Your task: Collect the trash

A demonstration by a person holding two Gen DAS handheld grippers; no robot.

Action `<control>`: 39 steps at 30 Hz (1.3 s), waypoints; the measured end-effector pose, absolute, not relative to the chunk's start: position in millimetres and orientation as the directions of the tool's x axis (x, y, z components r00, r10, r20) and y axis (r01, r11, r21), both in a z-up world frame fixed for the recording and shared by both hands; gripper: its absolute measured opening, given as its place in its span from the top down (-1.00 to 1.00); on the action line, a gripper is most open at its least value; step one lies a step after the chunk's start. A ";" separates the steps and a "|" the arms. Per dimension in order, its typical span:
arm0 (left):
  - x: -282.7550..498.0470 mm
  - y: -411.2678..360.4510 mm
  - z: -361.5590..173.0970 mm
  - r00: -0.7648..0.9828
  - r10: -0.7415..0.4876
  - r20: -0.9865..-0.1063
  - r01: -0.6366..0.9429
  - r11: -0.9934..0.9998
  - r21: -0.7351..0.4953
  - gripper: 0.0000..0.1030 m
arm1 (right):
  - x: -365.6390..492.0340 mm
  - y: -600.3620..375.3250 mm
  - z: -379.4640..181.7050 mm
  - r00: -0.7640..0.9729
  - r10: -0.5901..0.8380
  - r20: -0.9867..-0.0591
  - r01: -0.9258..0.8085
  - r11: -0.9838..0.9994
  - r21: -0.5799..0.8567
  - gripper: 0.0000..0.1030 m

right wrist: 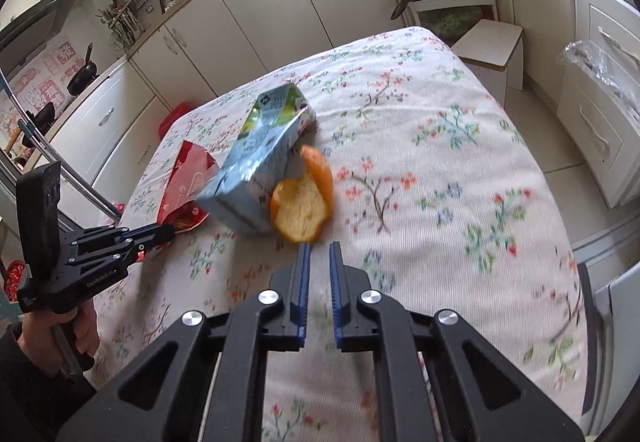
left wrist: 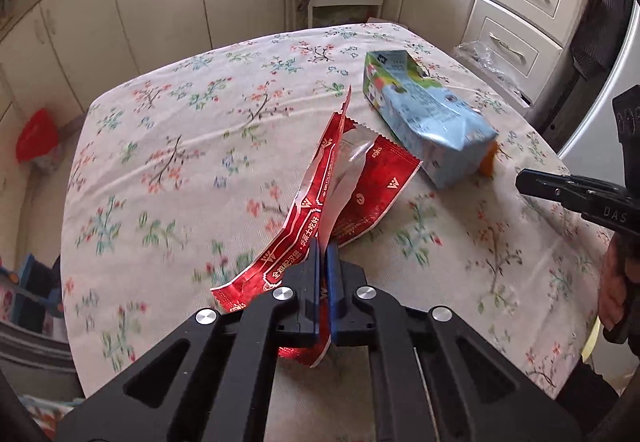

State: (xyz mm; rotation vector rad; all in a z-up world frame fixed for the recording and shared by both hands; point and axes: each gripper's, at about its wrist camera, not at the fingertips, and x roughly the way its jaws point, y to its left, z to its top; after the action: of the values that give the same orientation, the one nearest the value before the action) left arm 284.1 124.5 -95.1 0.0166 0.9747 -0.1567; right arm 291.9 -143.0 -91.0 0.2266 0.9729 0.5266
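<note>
My left gripper (left wrist: pixel 323 247) is shut on a torn red snack wrapper (left wrist: pixel 316 198), which stands up from the floral tablecloth (left wrist: pixel 160 146). Behind it lies a crushed blue-green drink carton (left wrist: pixel 424 122), and a bit of orange peel (left wrist: pixel 489 162) shows past its end. In the right wrist view the orange peel (right wrist: pixel 300 202) leans on the carton (right wrist: pixel 260 166), just ahead of my right gripper (right wrist: pixel 319 247). Its jaws stand a narrow gap apart with nothing between them. The left gripper (right wrist: pixel 170 231) pinches the wrapper (right wrist: pixel 186 182) at the left.
The table's edges fall away on all sides, with cream kitchen cabinets (left wrist: pixel 152 2) around it. A small white stool (right wrist: pixel 492 42) stands past the far corner. A clear plastic bag (right wrist: pixel 600 66) hangs by the drawers at the right. A hand (right wrist: pixel 60 330) holds the left gripper.
</note>
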 end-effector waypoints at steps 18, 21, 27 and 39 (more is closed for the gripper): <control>283.4 123.9 -86.8 0.577 -0.109 -0.810 0.202 0.979 0.012 0.72 | 332.8 -123.4 -91.4 0.476 0.447 -0.758 -0.333 0.889 0.315 0.27; 301.8 121.5 -90.9 0.583 -0.084 -0.809 0.222 0.973 0.059 0.19 | 340.9 -118.0 -92.9 0.476 0.446 -0.758 -0.338 0.888 0.311 0.27; 322.6 133.5 -80.3 0.624 -0.013 -0.781 0.163 0.980 0.114 0.03 | 346.9 -113.9 -94.4 0.460 0.471 -0.753 -0.357 0.874 0.329 0.66; 345.6 185.1 -100.2 0.596 0.055 -0.801 0.363 0.872 0.329 -0.75 | 312.4 -135.8 -95.8 0.416 0.555 -0.721 -0.330 0.830 0.448 0.88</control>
State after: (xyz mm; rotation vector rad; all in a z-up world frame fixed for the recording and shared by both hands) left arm 345.6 185.1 -100.2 0.4969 0.9238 -0.1876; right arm 312.4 -135.8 -95.8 0.2524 0.9976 0.5631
